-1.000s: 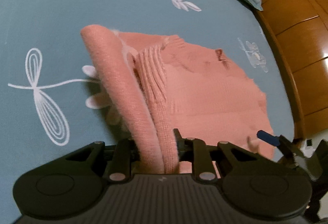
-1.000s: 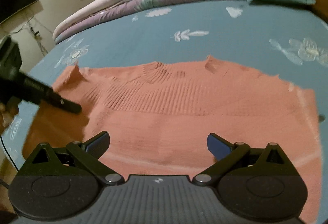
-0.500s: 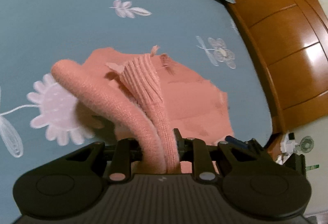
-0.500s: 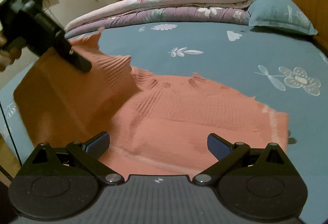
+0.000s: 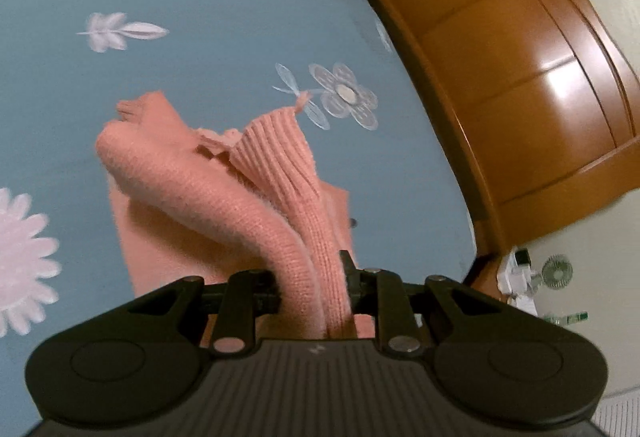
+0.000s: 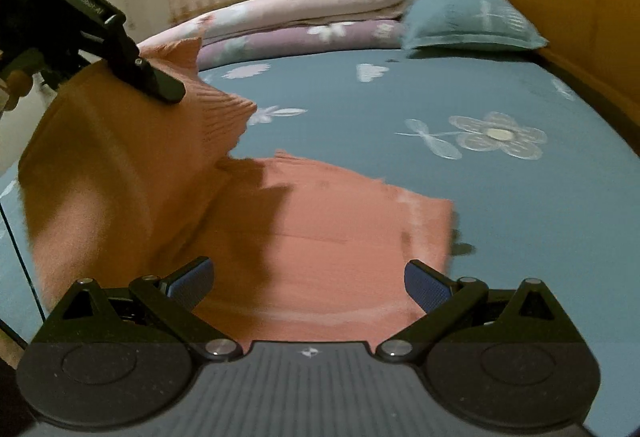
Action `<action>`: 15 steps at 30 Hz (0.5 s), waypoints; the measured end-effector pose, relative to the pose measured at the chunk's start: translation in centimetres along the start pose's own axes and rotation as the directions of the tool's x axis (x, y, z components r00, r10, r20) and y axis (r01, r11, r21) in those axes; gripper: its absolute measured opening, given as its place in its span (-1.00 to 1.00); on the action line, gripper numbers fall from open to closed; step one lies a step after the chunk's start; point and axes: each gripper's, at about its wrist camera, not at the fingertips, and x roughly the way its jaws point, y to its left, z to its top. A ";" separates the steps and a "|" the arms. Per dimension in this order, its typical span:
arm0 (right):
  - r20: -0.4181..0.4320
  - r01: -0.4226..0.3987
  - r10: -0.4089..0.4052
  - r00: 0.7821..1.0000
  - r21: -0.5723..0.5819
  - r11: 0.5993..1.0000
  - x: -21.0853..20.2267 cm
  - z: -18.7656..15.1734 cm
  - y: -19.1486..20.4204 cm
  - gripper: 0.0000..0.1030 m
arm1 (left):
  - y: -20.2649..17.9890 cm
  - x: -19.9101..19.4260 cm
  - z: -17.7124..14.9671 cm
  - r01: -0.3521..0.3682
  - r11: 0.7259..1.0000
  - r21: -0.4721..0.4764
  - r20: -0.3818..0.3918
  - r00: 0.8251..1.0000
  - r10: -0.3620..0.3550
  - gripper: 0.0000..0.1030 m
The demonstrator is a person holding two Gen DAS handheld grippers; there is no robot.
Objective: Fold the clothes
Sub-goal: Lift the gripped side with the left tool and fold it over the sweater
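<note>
On the bed point(image 6: 400, 93), salmon sweater point(image 6: 320, 229) half raised: my left tool point(image 5: 312, 277) is clamped on its ribbed edge at 9 o'clock, mid-fold toward 3. Right tool point(image 6: 306, 279) hangs spread wide over the flat half, gripping nothing. Next, I judge: lay edge on edge squarely. No containers visible.

Faint white lettering on the left gripper point(image 6: 160, 85) arm, too blurred to read, no other text legible

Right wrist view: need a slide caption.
Left gripper lifts one side of the pink sweater off the blue floral bedsheet; right gripper open.
</note>
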 end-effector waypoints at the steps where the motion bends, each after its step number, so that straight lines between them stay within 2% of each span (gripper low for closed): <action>1: 0.004 0.019 -0.019 1.000 0.016 1.000 -0.4 -0.1 -0.6 1.00 | -0.5 0.9 0.2 0.001 1.000 0.009 -0.017 1.000 -0.001 -0.61; 8: 0.018 0.136 -0.139 0.990 0.107 0.985 -2.7 -1.1 -3.9 1.00 | -2.2 7.7 1.5 -0.019 0.999 0.047 -0.134 0.991 0.025 -0.61; 15: 0.002 0.181 -0.183 0.983 0.159 0.971 -3.3 -2.1 -5.0 1.00 | -2.6 12.7 1.5 -0.049 0.997 0.056 -0.209 0.976 0.059 -0.56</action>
